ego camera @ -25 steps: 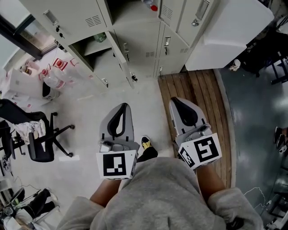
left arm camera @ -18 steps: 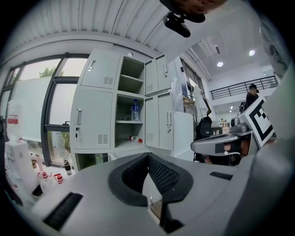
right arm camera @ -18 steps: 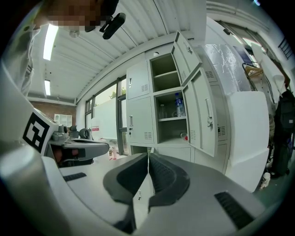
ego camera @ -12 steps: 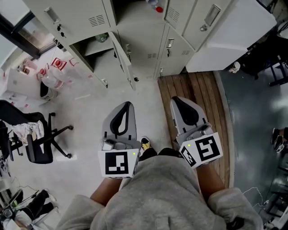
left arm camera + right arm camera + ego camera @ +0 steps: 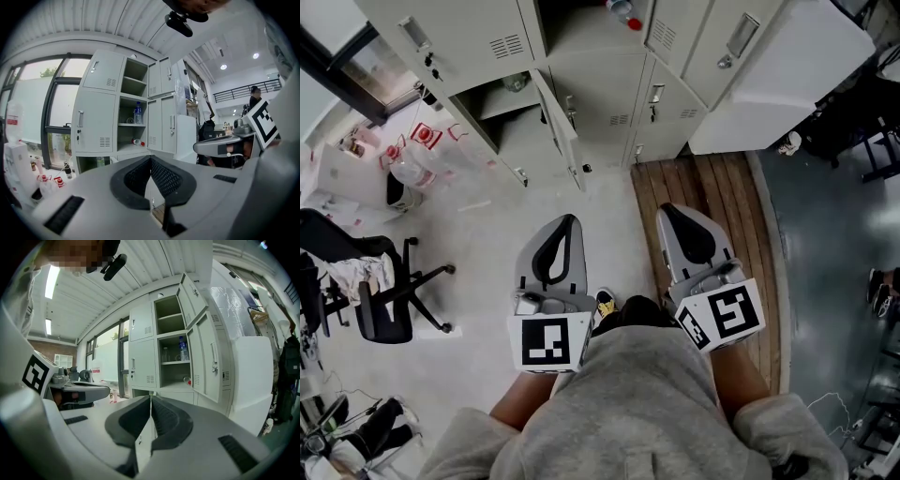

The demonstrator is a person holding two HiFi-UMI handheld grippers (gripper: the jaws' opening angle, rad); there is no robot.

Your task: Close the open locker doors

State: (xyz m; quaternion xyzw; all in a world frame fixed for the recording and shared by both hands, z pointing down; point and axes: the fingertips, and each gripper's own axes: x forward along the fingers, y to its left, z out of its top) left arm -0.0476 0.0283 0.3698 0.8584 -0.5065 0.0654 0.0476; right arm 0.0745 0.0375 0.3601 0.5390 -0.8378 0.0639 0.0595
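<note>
Though we face the lockers (image 5: 101,112), the closing looks hardly begun. Our left tongs (image 5: 150,159) are pressed together on nothing, well short of the low door (image 5: 561,131), which juts edge-on toward them, long axis upright. Ahead of our right tongs (image 5: 150,397), equally shut and empty, an upper door (image 5: 208,357) swings outward.

The pale floor (image 5: 487,244) filled the middle of the head view. A strip of wooden boards (image 5: 698,187) lay just right of the middle, and a dark shiny floor (image 5: 834,244) was at the right. The grey lockers (image 5: 600,84) stood on the floor at the top. A black chair (image 5: 380,300) stood at the left, with clear bottles (image 5: 408,169) at the upper left.
</note>
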